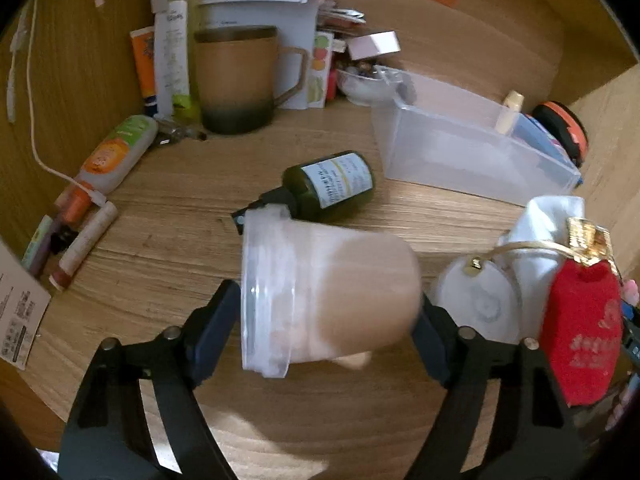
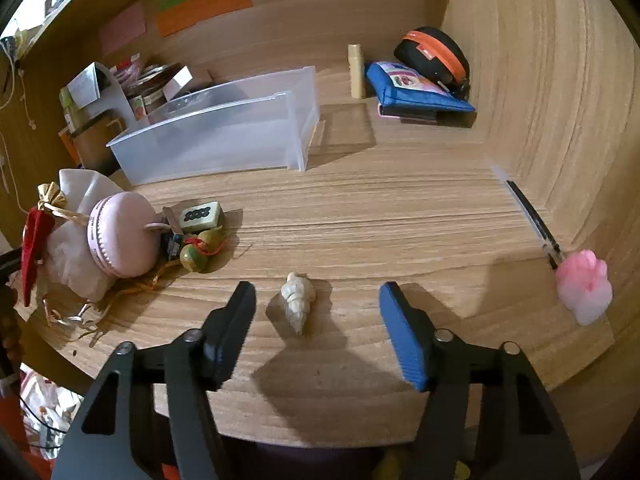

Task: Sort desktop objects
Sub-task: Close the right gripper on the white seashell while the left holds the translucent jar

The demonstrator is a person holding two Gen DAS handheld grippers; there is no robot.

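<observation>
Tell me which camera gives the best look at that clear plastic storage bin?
The right wrist view shows the clear plastic bin best: its whole length, both ends and the open top are visible, unobstructed. The left wrist view catches the bin too, but farther off, near the right side and more distorted, behind the jar held in the left gripper.

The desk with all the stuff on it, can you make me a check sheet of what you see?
Surface: wooden desk, walled at back and right.
Job's things: clear jar lying sideways in the left gripper; clear bin at the back; green bottle lying down; seashell on the desk.
Clutter: mug, pink round case, mahjong tile, blue pouch, pen, red pouch.
Grippers: left shut on the jar; right gripper open, the shell between its fingers, untouched.
Cables: white cable at the left edge.
Surroundings: coloured notes stuck on the back wall.
</observation>
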